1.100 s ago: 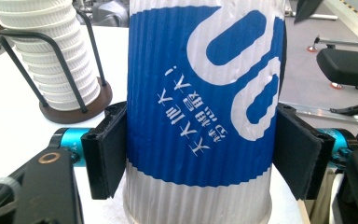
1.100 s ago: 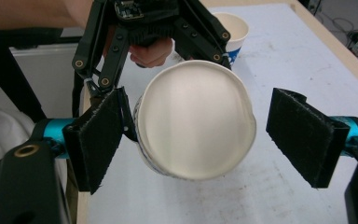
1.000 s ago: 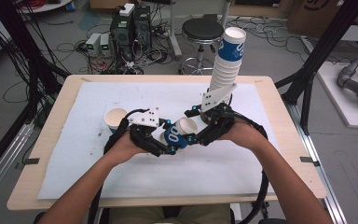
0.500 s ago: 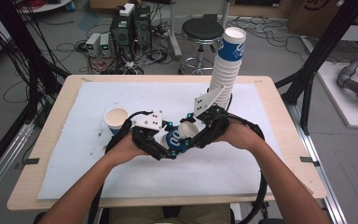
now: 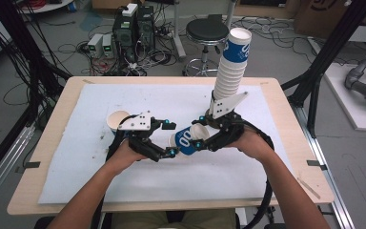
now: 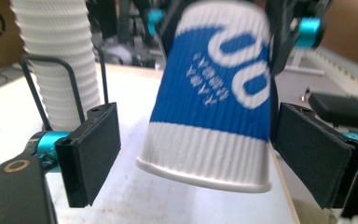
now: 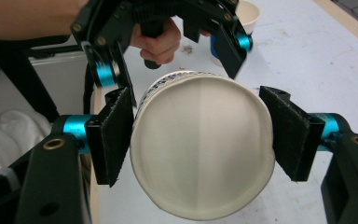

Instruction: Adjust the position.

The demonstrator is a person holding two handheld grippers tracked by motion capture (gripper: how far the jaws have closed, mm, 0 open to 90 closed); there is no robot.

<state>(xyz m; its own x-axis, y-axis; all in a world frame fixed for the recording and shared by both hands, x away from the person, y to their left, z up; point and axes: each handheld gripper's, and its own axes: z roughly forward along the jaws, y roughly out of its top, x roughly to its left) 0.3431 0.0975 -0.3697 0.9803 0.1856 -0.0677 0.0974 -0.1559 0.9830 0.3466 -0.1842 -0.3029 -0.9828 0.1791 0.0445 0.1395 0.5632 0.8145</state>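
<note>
1. High view: a blue-and-white paper cup (image 5: 187,140) lies on its side in mid-air above the white mat (image 5: 76,171), between the left gripper (image 5: 170,139) and the right gripper (image 5: 199,132). The tall stack of cups (image 5: 229,71) stands just behind the right gripper, and 1 single cup (image 5: 117,120) sits upright on the mat beside the left hand (image 5: 124,155). The risk I see: the right hand's tool is so near the stack that a careless pull could topple it.

2. Left gripper view: the left gripper (image 6: 193,154) has its jaws spread wide around the cup's (image 6: 212,100) base end; one pad sits against or just beside the wall, the other stands clearly apart. It holds nothing, so if the other tool lets go now, the cup would likely drop.

3. Right gripper view: the right gripper (image 7: 200,133) brackets the cup's (image 7: 203,149) open rim, both pads pressed at its sides, carrying it. The rim already looks slightly out of round; squeezing harder could crush the thin wall, and a hold at the rim alone could let the cup swing or slip.
</note>
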